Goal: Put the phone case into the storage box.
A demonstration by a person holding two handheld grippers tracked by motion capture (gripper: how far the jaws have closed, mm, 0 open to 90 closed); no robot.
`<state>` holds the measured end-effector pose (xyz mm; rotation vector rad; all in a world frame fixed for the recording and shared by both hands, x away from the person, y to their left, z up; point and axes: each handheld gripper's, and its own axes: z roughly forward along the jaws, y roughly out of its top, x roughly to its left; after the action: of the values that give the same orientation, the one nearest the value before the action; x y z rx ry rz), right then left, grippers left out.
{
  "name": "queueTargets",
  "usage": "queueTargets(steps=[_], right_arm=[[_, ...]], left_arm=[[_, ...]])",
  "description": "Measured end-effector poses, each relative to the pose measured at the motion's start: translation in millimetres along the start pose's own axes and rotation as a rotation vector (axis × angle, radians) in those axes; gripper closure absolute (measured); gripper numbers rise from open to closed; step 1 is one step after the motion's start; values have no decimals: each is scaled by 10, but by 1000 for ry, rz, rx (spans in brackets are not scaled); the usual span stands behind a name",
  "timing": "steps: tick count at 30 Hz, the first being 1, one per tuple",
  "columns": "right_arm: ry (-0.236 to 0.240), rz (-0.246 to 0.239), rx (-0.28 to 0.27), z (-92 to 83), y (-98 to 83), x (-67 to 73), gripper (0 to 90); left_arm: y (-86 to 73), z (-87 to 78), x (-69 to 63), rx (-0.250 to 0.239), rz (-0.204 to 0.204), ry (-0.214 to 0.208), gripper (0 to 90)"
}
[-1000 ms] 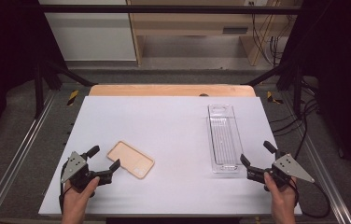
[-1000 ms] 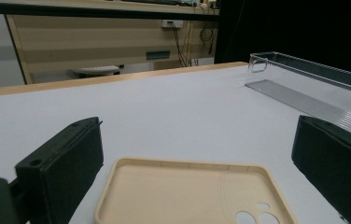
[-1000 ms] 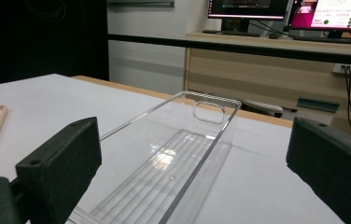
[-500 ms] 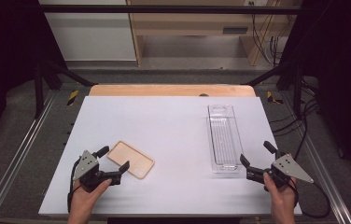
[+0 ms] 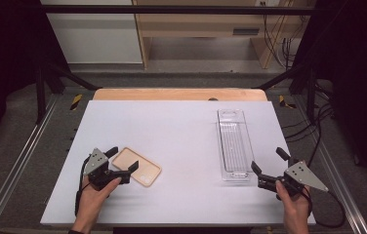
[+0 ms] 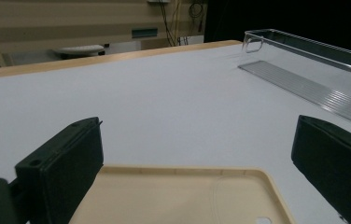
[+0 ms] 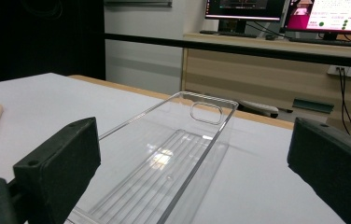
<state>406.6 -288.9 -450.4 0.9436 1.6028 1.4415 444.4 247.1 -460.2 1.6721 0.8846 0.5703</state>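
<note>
- Since the earlier frames, the left gripper (image 5: 121,161) has been carried forward along the white table (image 5: 181,141) toward the tan tray, so that its jaws now reach either side of the tray's near-left end; the right gripper (image 5: 269,168) is unchanged in place.
- The tan tray (image 5: 137,166) is seen lying flat on the table at front left, set at a slant, with its raised rim up.
- In the left gripper view, the tan tray (image 6: 183,196) is found low between the two spread jaws, neither of which can be seen pressing on it.
- The right gripper is held by the person's right hand (image 5: 294,207) at front right, its jaws spread wide, just short of the near end of the clear bin (image 5: 233,144).
- The clear bin (image 7: 173,172) stands lengthwise, well apart from the tray.
</note>
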Motion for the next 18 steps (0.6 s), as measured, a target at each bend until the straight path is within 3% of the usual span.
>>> queueTargets(steps=[4,5,8,18], right_arm=[[-3,4,1,5,-7,-14,30],[-1,2,0,4,-4,-8,30],[2,-2,3,2,-2,-3,30],[2,7,3,0,-2,-6,30]], left_arm=[[25,-2,-60,23,15,4,28],[41,11,-104,56,24,5,33],[34,49,-184,96,60,-3,47],[-3,145,-241,162,50,-20,93]])
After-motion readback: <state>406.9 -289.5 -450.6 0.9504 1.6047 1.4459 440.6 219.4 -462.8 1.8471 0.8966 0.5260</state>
